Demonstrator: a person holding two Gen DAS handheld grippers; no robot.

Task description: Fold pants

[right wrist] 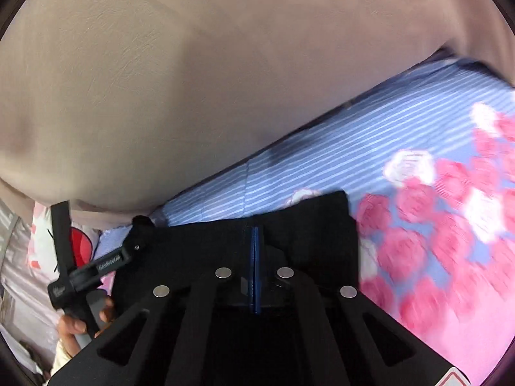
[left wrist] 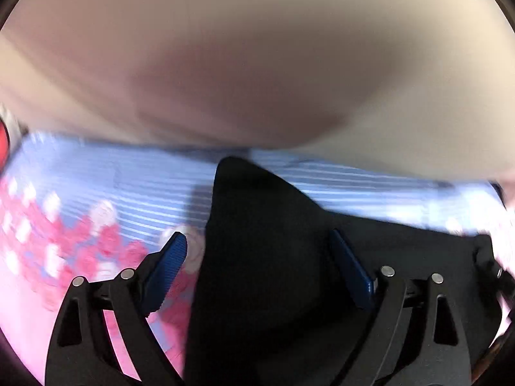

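left gripper (left wrist: 257, 251): jaws spread wide, black pants (left wrist: 264, 257) bunched between them
right gripper (right wrist: 255, 241): clamped tight on the pants' edge
pants: lying on the flowery striped bed sheet (right wrist: 354, 135)

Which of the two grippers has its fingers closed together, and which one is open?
The right gripper is closed: its blue pads meet in one line over the black pants. The left gripper is open, with pads wide apart around the pants.

Black pants (right wrist: 299, 225); blue-and-white striped, pink-flowered bedsheet (right wrist: 370, 135); beige headboard (right wrist: 193, 80)
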